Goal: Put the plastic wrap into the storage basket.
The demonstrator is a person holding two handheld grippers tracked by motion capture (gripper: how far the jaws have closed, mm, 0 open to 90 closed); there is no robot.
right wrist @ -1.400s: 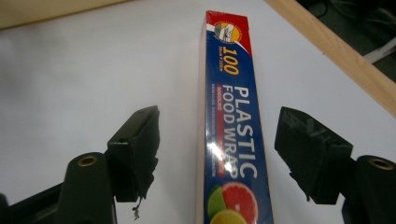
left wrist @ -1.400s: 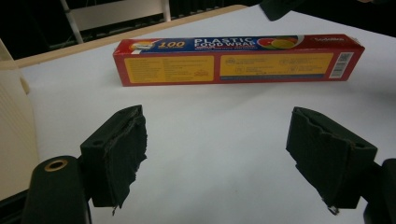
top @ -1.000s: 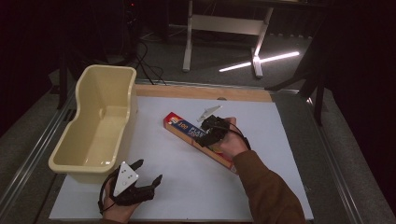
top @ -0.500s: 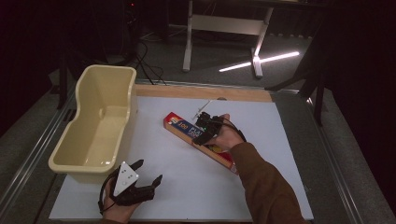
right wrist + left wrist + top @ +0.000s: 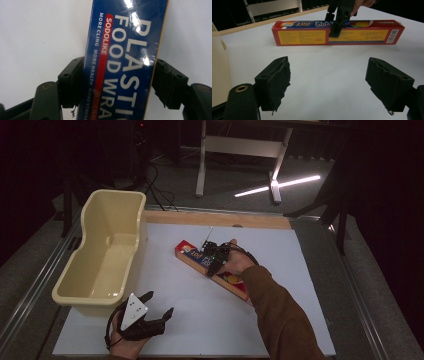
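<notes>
My right gripper (image 5: pixel 216 260) straddles the plastic wrap box (image 5: pixel 125 60), which lies flat on the white table (image 5: pixel 300 270) near its middle. Each jaw stands against a long side of the box, closed on it. My left gripper (image 5: pixel 337 85) rests well short of the box, jaws wide apart and empty, beside the cream tub (image 5: pixel 107 255).

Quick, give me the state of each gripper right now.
Left gripper: open, holding nothing, resting near the tub.
Right gripper: jaws straddling the plastic wrap box; whether clamped cannot be told.
</notes>
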